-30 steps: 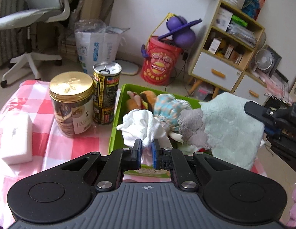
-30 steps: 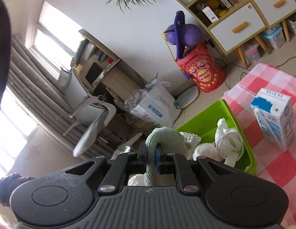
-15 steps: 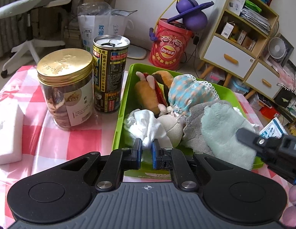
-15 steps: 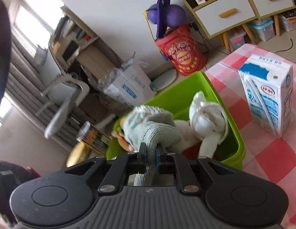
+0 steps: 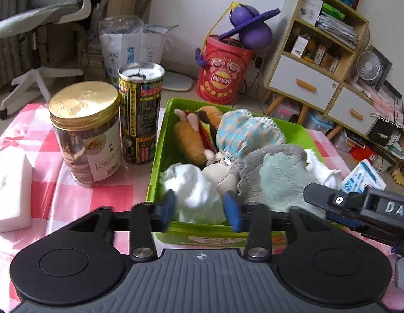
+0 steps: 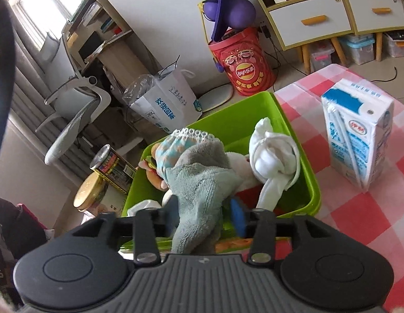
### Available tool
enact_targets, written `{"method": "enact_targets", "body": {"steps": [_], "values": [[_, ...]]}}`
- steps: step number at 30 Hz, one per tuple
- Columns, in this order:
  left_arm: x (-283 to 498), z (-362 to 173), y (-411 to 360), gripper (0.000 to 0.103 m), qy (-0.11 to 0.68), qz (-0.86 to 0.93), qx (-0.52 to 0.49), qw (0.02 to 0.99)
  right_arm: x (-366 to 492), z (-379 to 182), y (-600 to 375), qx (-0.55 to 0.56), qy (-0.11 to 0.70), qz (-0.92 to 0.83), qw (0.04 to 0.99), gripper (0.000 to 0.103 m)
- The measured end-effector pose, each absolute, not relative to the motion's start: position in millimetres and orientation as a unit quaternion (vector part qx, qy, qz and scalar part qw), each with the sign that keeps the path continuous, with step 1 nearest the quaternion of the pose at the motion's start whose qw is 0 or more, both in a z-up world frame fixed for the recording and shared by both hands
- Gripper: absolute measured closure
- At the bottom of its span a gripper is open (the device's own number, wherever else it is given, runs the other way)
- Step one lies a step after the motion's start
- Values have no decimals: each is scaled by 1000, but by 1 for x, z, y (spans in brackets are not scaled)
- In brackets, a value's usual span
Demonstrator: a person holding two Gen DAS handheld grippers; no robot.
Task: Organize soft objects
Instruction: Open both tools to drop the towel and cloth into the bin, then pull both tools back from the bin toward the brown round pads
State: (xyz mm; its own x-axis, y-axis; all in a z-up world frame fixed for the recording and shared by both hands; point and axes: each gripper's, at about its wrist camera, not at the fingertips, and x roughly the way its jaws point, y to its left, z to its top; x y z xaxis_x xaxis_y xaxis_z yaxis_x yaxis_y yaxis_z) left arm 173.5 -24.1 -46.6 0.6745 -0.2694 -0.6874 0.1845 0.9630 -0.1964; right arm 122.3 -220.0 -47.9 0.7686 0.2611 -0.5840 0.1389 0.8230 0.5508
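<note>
A green bin (image 5: pixel 163 140) (image 6: pixel 306 172) on the checked table holds a hot-dog plush (image 5: pixel 191 135), a doll in a blue bonnet (image 5: pixel 246 133), a white cloth (image 5: pixel 196 190) and a white sock bundle (image 6: pixel 272 161). A teal-grey towel (image 5: pixel 277 177) (image 6: pixel 199 190) lies in the bin, one end hanging over the near rim. My left gripper (image 5: pixel 200 208) is open, its fingers either side of the white cloth. My right gripper (image 6: pixel 206 215) is open around the towel's hanging end; it also shows in the left wrist view (image 5: pixel 358 208).
A gold-lidded jar (image 5: pixel 84 130), a tall can (image 5: pixel 140 112) and a white foam block (image 5: pixel 9 190) stand left of the bin. A milk carton (image 6: pixel 358 138) stands to its right. A red Lay's bucket (image 5: pixel 222 73), shelf unit and office chair are beyond the table.
Both grippers have opened. The white cloth and the towel, held a second ago, now lie in the bin. The right gripper came down to the bin.
</note>
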Motion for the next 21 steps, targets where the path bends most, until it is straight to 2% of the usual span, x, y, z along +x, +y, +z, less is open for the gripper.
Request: {"method": "enact_targets", "body": {"steps": [3,9,21], "values": [[162,-41,-24,35,378,-127,-51,916,115,-36,-223,297,333,45,894,66],[135,-35,-21,24,379,-125,-30,916,89,-8,-230,274,311,51,908,53],[81,-17,-7,19,387,-106,-22,916,34,18,-247,196,310,38,929,45]]}}
